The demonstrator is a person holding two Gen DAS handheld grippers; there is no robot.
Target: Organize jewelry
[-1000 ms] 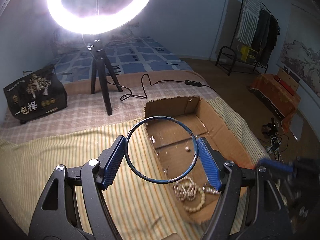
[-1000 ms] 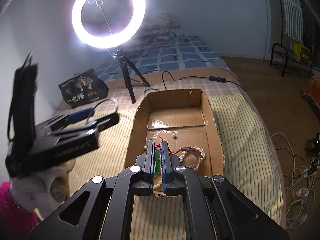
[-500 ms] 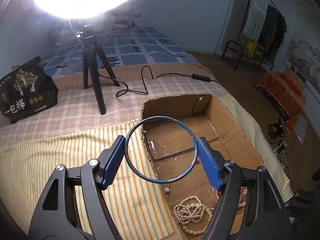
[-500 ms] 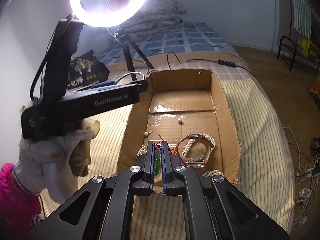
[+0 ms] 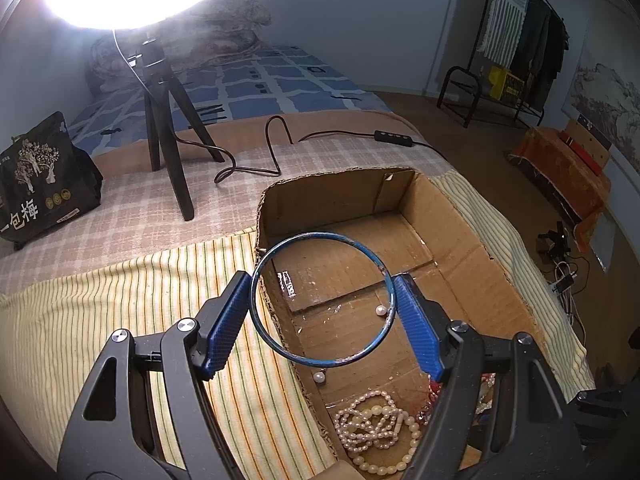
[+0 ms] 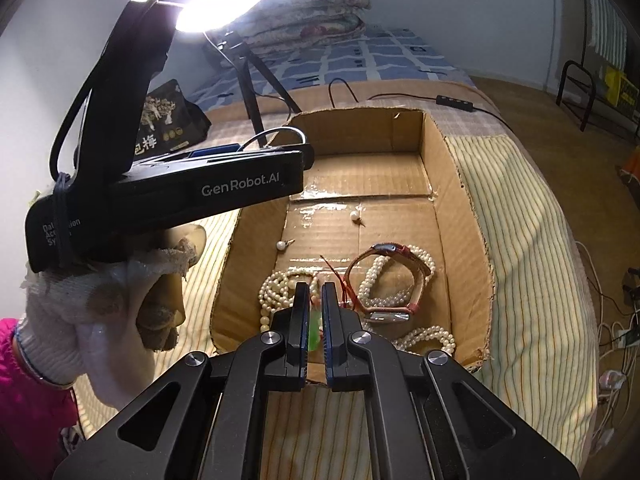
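My left gripper (image 5: 322,312) is shut on a thin blue bangle (image 5: 316,236), held level over the left wall of an open cardboard box (image 5: 340,196). The box holds pearl strands (image 5: 372,428) and loose pearl earrings (image 5: 319,377). In the right wrist view my right gripper (image 6: 316,296) is shut on a small green pendant (image 6: 314,332) with a red cord, above the box's near end (image 6: 464,184). A pink-strapped watch (image 6: 394,280) and pearl strands (image 6: 276,292) lie below. The left gripper (image 6: 208,188) and its gloved hand hang over the box's left side.
The box sits on a yellow striped cloth (image 5: 100,312) on a bed. A ring light on a tripod (image 5: 160,92) stands behind the box, with its cable (image 5: 280,136) trailing right. A black bag (image 5: 36,176) stands at far left. The bed edge drops off at right (image 6: 560,280).
My left gripper has carried the bangle forward and down, closer over the box's left wall. My right gripper has moved in nearer to the box's near end, still holding the pendant.
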